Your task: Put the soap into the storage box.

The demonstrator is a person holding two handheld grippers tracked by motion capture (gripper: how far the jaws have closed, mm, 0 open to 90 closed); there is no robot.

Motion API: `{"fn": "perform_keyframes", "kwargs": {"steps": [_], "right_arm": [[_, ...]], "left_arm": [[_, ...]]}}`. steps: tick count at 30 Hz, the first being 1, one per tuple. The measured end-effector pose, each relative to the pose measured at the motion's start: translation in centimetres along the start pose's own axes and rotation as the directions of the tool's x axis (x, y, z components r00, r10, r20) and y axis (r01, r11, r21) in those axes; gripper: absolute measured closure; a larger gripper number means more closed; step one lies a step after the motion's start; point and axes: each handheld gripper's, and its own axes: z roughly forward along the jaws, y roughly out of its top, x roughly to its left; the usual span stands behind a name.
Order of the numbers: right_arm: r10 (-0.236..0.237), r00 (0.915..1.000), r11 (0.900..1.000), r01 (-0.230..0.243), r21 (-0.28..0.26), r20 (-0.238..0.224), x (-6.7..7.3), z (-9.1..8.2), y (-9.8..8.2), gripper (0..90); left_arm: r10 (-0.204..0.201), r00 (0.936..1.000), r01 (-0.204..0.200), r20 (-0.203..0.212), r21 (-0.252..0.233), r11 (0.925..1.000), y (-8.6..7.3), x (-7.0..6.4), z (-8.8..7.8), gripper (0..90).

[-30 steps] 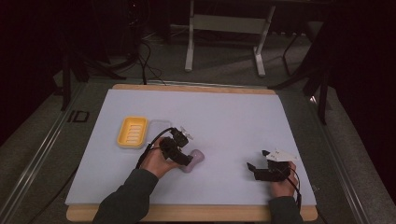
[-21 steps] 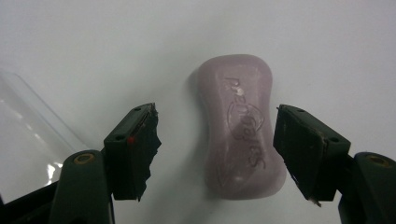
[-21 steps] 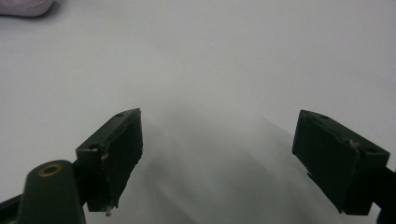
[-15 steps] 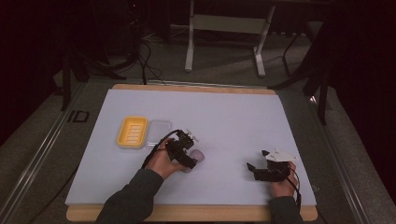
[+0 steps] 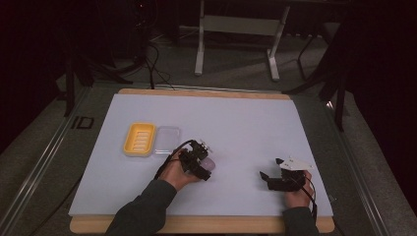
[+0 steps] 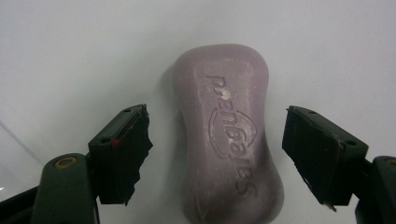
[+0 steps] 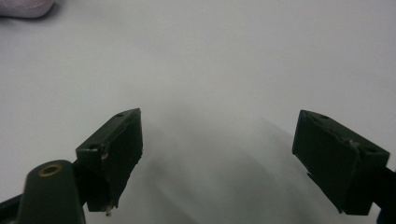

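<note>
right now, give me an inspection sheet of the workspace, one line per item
surface: pale mat on a wooden table, bare around the things
job's things: purple soap bar lying flat; yellow soap dish with its clear lid beside it
clutter: nothing seen
grippers: left gripper open, straddling the soap without touching; right gripper open, nothing between its jaws
cables: black cable trails from the left gripper
surroundings: dark floor, metal stand beyond the table

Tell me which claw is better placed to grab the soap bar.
Left. The left claw is open with the soap bar lying between its jaws, untouched. The right claw is open over bare mat, well off to the side.
</note>
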Motion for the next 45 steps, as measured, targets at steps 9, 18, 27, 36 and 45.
{"fn": "perform_keyframes", "kwargs": {"steps": [9, 18, 27, 36, 45], "right_arm": [[0.0, 1.0, 1.0, 0.0, -0.001, 0.001, 0.0, 0.0, 0.0, 15.8], [-0.001, 1.0, 1.0, 0.001, 0.0, 0.001, 0.0, 0.0, 0.0, 15.8], [-0.002, 1.0, 1.0, 0.002, -0.001, 0.001, 0.0, 0.0, 0.0, 15.8], [-0.001, 1.0, 1.0, 0.001, 0.0, 0.0, 0.0, 0.0, 0.0, 15.8], [-0.001, 1.0, 1.0, 0.001, 0.002, 0.0, 0.0, 0.0, 0.0, 15.8]], "left_arm": [[-0.02, 0.9998, 0.02, 0.0, 0.022, 0.9996, 0.0, 0.3, 1.0, 24.5], [0.004, 1.0, -0.003, -0.005, 0.044, 0.999, 0.2, 0.1, 1.0, 37.1], [0.018, 0.9998, -0.018, -0.003, 0.072, 0.9973, 0.3, 0.5, 0.7, 49.2], [0.033, 0.9994, -0.031, -0.01, 0.116, 0.9928, -0.1, 1.2, 0.2, 49.4], [0.032, 0.9993, -0.034, 0.019, 0.175, 0.9839, 0.2, 2.0, 0.1, 48.3]]}}
